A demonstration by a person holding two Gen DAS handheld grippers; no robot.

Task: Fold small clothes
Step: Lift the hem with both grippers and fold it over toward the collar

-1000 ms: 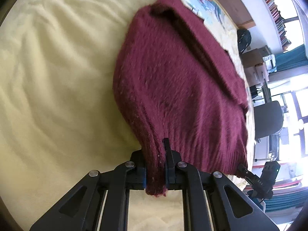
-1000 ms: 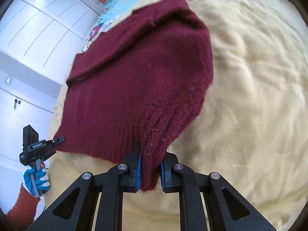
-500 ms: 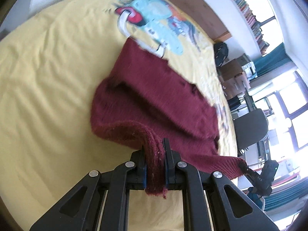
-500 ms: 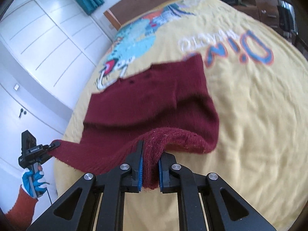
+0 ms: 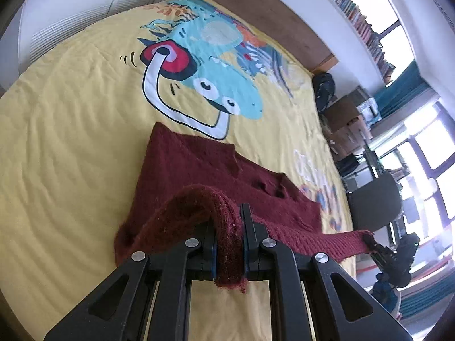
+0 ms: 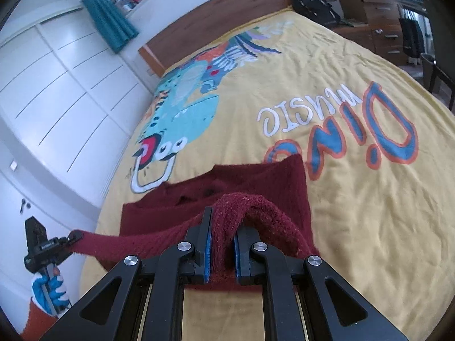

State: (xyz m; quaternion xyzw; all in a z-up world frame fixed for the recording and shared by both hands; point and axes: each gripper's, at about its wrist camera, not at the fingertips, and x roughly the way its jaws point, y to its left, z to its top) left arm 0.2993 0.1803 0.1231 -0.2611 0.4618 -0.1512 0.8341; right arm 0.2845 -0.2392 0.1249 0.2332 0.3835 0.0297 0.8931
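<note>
While both jaws pinch its hem, the maroon sweater drapes, half-lifted.

sweater: dark maroon knit
bedspread: yellow, with a turquoise cartoon dinosaur print and blue-and-orange "Dino" lettering over white "music"
grippers: black, blue pads
curtain: teal
wardrobe: white
headboard: brown wood
glove: blue and white

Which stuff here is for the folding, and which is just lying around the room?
For the folding:
maroon sweater
left claw
right claw
yellow dinosaur bedspread

Just lying around:
black backpack
teal curtain
books
</note>
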